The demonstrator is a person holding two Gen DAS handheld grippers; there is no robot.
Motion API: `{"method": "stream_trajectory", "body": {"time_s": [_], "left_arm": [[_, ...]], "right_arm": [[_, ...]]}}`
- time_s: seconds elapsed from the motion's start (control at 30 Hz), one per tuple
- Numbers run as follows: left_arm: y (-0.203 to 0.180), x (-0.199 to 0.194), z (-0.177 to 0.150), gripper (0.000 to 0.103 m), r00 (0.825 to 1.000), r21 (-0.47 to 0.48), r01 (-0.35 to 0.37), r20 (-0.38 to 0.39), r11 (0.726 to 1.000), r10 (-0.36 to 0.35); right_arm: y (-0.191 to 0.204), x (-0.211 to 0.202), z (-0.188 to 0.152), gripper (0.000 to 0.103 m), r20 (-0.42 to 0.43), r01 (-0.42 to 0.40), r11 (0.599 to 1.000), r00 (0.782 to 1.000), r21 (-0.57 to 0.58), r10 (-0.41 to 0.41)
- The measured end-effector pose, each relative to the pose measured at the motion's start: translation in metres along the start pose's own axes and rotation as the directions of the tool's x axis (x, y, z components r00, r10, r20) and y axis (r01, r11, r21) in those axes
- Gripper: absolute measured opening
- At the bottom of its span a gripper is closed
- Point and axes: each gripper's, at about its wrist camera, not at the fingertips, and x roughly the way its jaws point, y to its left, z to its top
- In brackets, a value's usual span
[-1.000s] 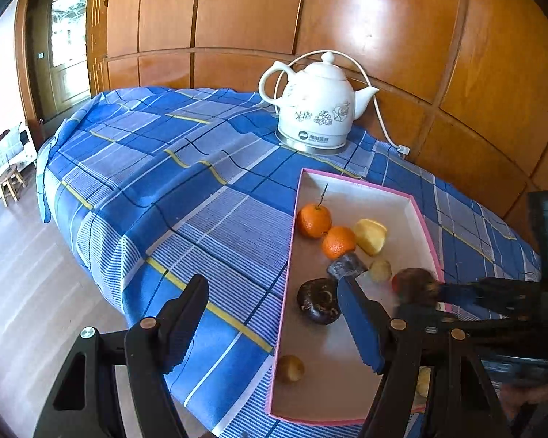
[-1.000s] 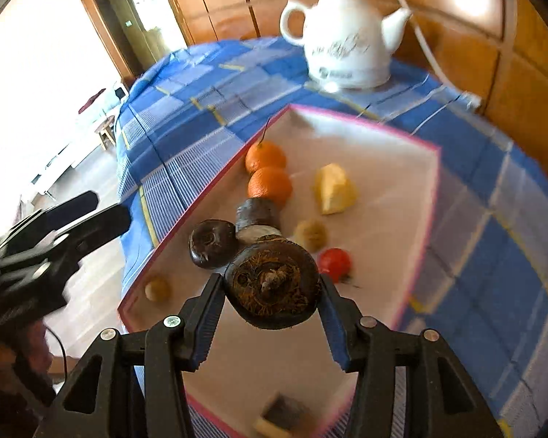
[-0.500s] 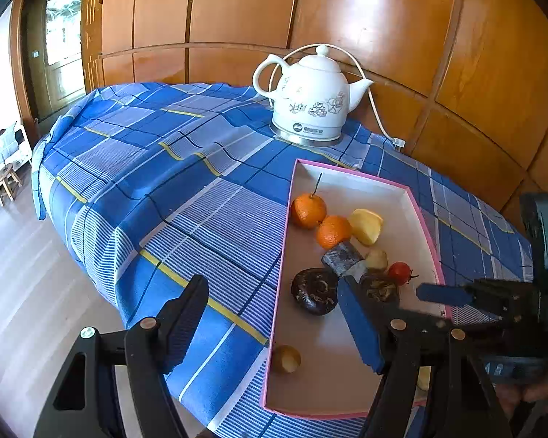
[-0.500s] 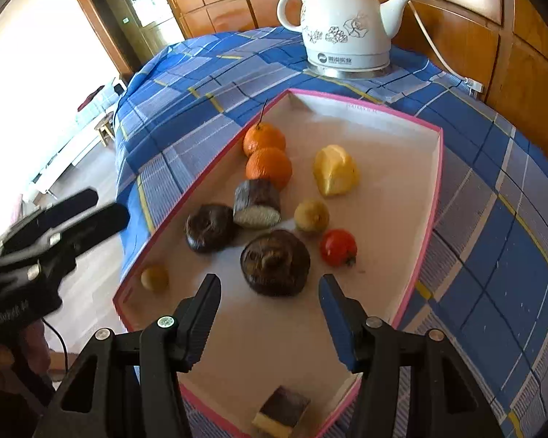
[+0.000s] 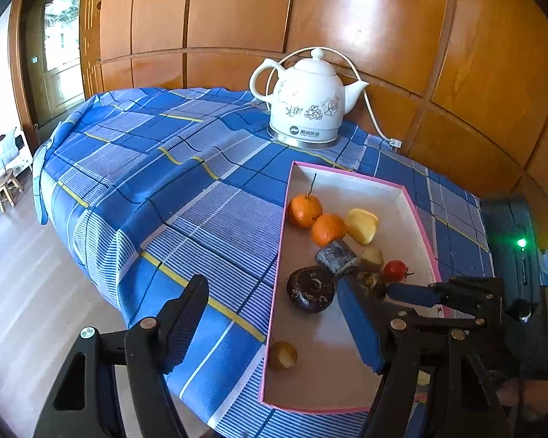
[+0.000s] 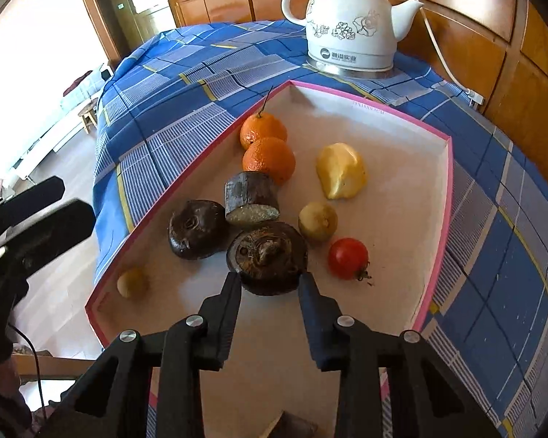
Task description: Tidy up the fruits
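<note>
A pink-rimmed tray (image 6: pixel 449 197) on the blue checked cloth holds two oranges (image 6: pixel 269 158), a yellow fruit piece (image 6: pixel 341 171), a dark cut chunk (image 6: pixel 251 199), a small yellow-green fruit (image 6: pixel 318 221), a red tomato (image 6: pixel 348 257), two dark brown water chestnuts (image 6: pixel 267 255) (image 6: pixel 197 228) and a small yellowish fruit (image 6: pixel 132 283). My right gripper (image 6: pixel 270 284) is open just behind the nearer chestnut, which rests on the tray. My left gripper (image 5: pixel 270 310) is open and empty over the tray's left rim (image 5: pixel 279 255).
A white electric kettle (image 5: pixel 307 107) with its cord stands behind the tray by the wooden wall. The cloth-covered table drops off to the floor at left. A dark device with a green light (image 5: pixel 521 243) lies at right. Another dark piece (image 6: pixel 292 427) lies below my right gripper.
My right gripper lowered the dark chestnut into the tray, opened and let it go, then drew back slightly. My left gripper stayed open.
</note>
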Motion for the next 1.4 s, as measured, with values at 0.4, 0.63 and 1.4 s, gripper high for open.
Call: {"method": "stream_trajectory", "body": {"time_s": [0.4, 0.63, 1.4], "left_arm": [[-0.005, -0.005, -0.004, 0.075, 1.0, 0.011, -0.001, 0.008, 1.0, 0.001], [-0.007, -0.009, -0.005, 0.077, 1.0, 0.012, -0.002, 0.017, 1.0, 0.002], [-0.023, -0.036, -0.021, 0.103, 0.991, 0.032, -0.03, 0.131, 0.999, 0.026]], "right_arm": [[0.001, -0.005, -0.005, 0.033, 0.031, -0.008, 0.999, 1.0, 0.037, 0.007], [0.006, -0.022, -0.005, 0.033, 0.084, 0.038, 0.999, 0.996, 0.035, -0.041], [0.002, -0.102, -0.055, 0.043, 0.276, 0.349, 0.897, 0.864, 0.272, -0.42]]}}
